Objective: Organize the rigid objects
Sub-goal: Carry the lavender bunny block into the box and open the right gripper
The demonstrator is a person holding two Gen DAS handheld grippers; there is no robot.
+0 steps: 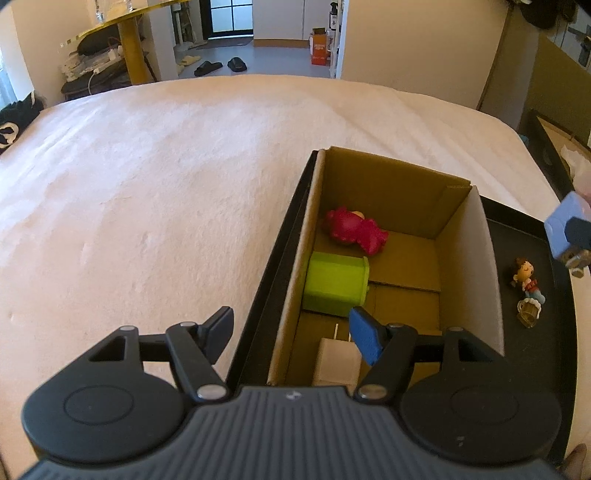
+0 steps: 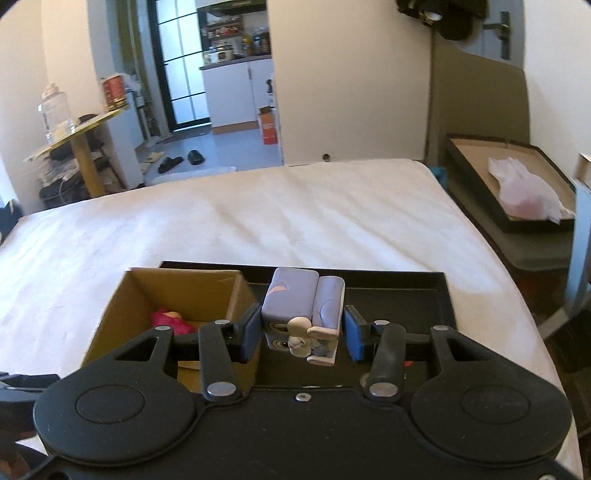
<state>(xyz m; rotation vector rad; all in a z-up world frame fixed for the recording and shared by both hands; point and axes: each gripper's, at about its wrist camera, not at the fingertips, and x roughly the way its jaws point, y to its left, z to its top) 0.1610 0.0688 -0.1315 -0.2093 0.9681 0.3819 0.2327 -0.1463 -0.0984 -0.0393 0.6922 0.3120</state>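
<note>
An open cardboard box (image 1: 484,254) stands in a black tray (image 1: 535,332) on the bed. In it lie a red figurine (image 1: 354,230), a green block (image 1: 336,286) and a white plug charger (image 1: 336,363). A small doll figurine (image 1: 526,286) lies on the tray to the right of the box. My left gripper (image 1: 291,334) is open and empty over the box's near left wall. My right gripper (image 2: 301,330) is shut on a lilac toy (image 2: 303,308) and holds it above the tray, right of the box (image 2: 236,291); the toy also shows in the left wrist view (image 1: 563,229).
The bed's white cover (image 1: 147,184) spreads to the left and beyond the tray. A second flat box with a plastic bag (image 2: 524,188) sits off the bed at the right. A yellow round table (image 1: 129,22) and slippers (image 1: 218,66) are on the floor beyond.
</note>
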